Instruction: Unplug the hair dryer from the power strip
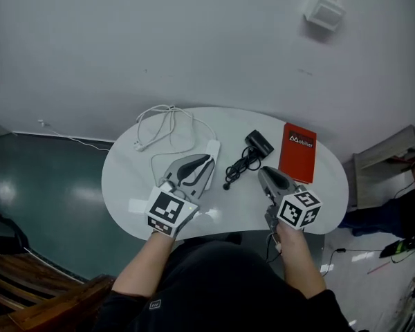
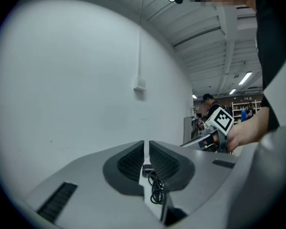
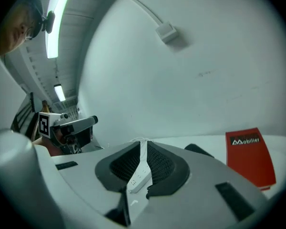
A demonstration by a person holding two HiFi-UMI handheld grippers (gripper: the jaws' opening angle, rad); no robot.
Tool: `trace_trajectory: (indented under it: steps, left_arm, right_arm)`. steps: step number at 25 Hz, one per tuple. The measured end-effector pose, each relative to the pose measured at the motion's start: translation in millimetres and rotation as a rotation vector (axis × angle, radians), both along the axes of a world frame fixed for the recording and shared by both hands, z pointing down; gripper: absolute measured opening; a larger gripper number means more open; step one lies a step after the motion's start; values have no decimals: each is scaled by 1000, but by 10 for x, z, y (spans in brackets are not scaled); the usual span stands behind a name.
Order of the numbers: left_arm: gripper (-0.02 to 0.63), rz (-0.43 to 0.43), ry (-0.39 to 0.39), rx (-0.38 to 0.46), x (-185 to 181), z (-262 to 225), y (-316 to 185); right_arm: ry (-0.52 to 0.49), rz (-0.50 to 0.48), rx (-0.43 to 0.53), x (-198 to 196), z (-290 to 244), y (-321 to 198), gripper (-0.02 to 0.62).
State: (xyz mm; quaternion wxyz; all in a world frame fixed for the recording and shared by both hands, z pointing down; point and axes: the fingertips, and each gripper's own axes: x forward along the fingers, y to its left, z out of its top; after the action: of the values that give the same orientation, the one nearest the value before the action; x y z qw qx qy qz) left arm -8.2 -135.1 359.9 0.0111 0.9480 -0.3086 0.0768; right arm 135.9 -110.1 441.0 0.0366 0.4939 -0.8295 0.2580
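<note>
On the white oval table (image 1: 124,178) lies the black hair dryer (image 1: 258,144), its black cord (image 1: 238,166) bundled in front of it. The cord's end (image 1: 226,184) rests on the table, apart from the white power strip (image 1: 213,148). My left gripper (image 1: 209,160) hangs over the near part of the strip, jaws nearly together and empty. In the left gripper view the cord (image 2: 156,187) shows below the left gripper (image 2: 146,144). My right gripper (image 1: 263,171) hovers near the cord, jaws close together, holding nothing. Beyond the right gripper (image 3: 143,147) the strip (image 3: 140,173) is visible.
A red book (image 1: 297,152) lies at the table's right, also seen as the red book (image 3: 250,156) in the right gripper view. The strip's white cable (image 1: 166,126) coils at the back left. A white wall stands behind the table; a wall box (image 1: 324,11) is mounted on it.
</note>
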Motion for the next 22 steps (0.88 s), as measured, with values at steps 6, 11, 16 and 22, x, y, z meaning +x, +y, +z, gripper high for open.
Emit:
trace_trajectory:
  steps: [6,11,16,22]
  left_arm:
    - [38,-49,13,52,256,-310,46]
    - [35,-72,14,89,376,-534,-9]
    - [32,-75,38,127,433,-836,-125]
    - [31,-115,63,151,435,-1048,-255]
  right_arm:
    - [66,-96,187,231,-740,120,52]
    - [86,-136,317,340,-1209,142,41]
    - [93,-156,460,384,-1697,-44,38]
    - [8,-76,572,395,-2133,-157,35]
